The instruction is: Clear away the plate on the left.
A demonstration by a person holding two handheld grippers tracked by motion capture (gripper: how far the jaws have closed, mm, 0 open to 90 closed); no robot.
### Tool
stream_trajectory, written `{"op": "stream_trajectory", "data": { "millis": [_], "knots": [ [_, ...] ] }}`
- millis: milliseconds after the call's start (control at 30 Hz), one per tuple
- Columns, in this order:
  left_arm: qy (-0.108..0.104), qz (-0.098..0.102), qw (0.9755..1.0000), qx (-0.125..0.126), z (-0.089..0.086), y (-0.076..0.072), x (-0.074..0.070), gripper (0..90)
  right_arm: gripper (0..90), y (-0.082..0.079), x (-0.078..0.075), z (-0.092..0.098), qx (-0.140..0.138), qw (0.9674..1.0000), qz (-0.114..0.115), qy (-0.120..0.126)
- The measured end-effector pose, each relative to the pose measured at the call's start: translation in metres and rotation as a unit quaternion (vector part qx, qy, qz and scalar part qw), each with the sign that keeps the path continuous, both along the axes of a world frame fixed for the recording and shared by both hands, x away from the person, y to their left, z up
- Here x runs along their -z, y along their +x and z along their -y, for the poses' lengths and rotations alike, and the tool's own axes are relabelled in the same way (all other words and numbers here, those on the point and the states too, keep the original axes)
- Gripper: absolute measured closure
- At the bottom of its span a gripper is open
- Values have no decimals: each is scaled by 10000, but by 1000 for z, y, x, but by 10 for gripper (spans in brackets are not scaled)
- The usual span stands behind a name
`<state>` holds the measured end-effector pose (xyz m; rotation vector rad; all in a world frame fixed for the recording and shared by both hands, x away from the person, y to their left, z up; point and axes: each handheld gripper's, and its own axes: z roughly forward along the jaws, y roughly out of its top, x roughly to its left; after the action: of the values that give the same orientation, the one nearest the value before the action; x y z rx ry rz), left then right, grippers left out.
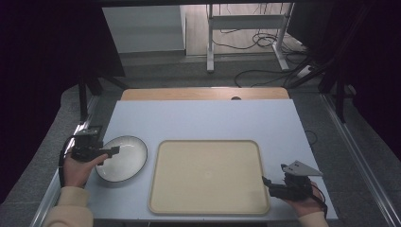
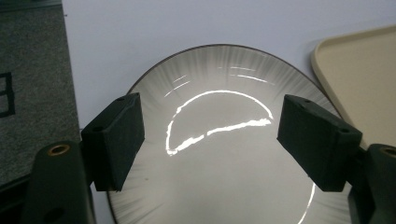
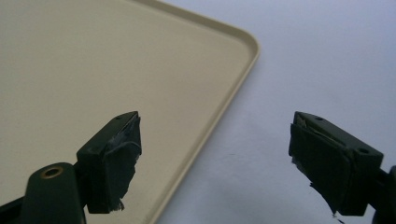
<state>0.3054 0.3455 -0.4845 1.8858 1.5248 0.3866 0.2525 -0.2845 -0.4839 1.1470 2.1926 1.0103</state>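
Note:
A round plate (image 1: 124, 160) with a dark rim and pale glossy inside lies on the light table at the left. My left gripper (image 1: 115, 150) hovers over its left part, open, with nothing between the jaws; in the left gripper view the plate (image 2: 224, 116) spreads below the left gripper (image 2: 210, 140). A beige tray (image 1: 208, 176) with rounded corners lies at the table's middle. My right gripper (image 1: 265, 182) sits at the tray's right front edge, open and empty. In the right gripper view the tray (image 3: 93, 70) edge runs between the jaws of the right gripper (image 3: 215, 161).
The table (image 1: 203, 118) has a wooden strip along its far edge. Beyond it stand a desk frame (image 1: 246, 28) and loose cables (image 1: 265, 42) on the floor. Dark carpet borders the table on both sides.

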Motion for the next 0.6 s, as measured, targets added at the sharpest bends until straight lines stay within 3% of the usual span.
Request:
{"op": "stream_trajectory", "data": {
  "millis": [167, 300, 600],
  "knots": [
    [-128, -60, 9994, -308, -20, -1, 9, 222, 177, 2, 0, 2, 28, 10000, 0, -13],
    [-117, -70, 9989, -445, -27, -1, 12, 218, 177, 2, 0, 2, 0, 10000, -6, -44],
    [-307, -226, 9969, -693, -39, -1, 24, 232, 177, 2, 2, 1, -67, 9999, -74, -86]
  ]
}}
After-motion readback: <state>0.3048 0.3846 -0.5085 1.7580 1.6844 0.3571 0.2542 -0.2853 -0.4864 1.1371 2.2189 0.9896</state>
